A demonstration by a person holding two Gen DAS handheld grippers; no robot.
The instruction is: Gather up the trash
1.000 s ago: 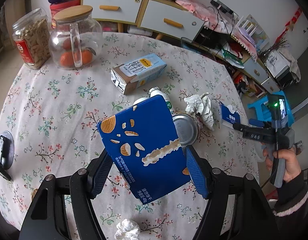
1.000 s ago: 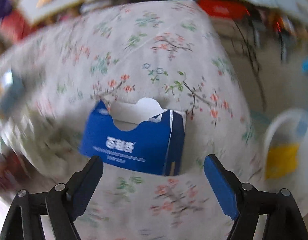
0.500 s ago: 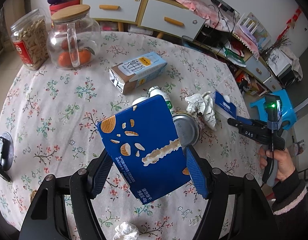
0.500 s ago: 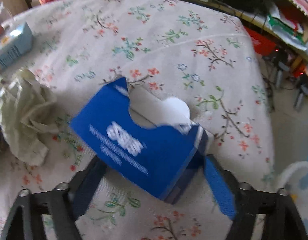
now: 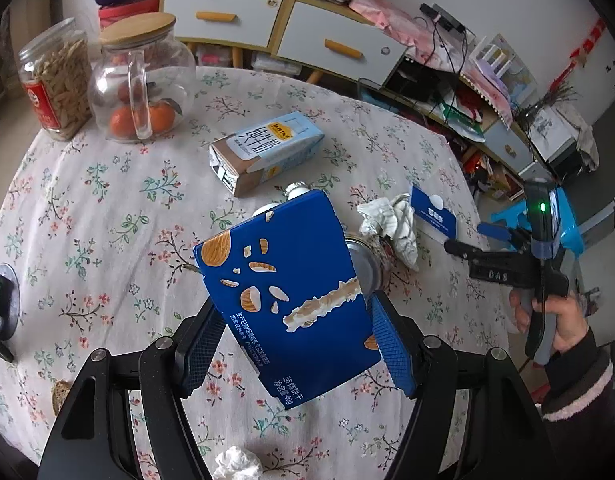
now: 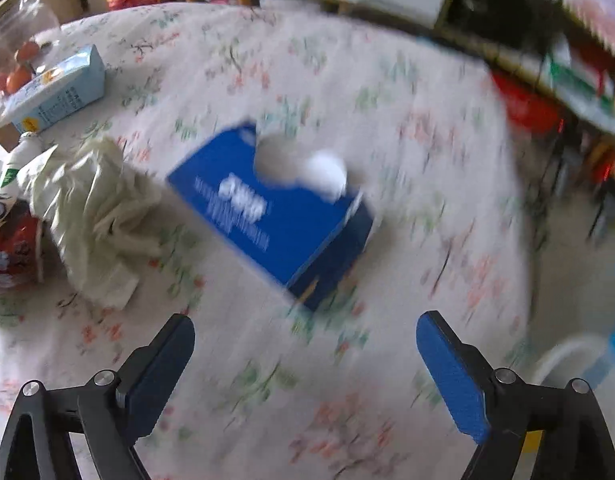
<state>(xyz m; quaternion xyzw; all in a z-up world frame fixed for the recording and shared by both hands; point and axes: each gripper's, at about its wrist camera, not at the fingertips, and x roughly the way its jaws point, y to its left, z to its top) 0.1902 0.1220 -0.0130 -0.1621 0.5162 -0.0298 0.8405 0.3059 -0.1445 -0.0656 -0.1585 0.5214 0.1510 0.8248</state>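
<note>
So the right gripper [image 6: 305,364] has just spread its jaws with nothing between them, the small blue box [image 6: 275,210] lying loose on the table [image 6: 407,92] ahead, while the left gripper [image 5: 295,344] pinches the tilted cookie box [image 5: 285,300], which might slip.

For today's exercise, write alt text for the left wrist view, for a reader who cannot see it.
The left tongs grip a blue biscuit box above a floral tablecloth. Behind lie a milk carton, crumpled tissue and a small blue box; the open right tongs hover nearby.
</note>
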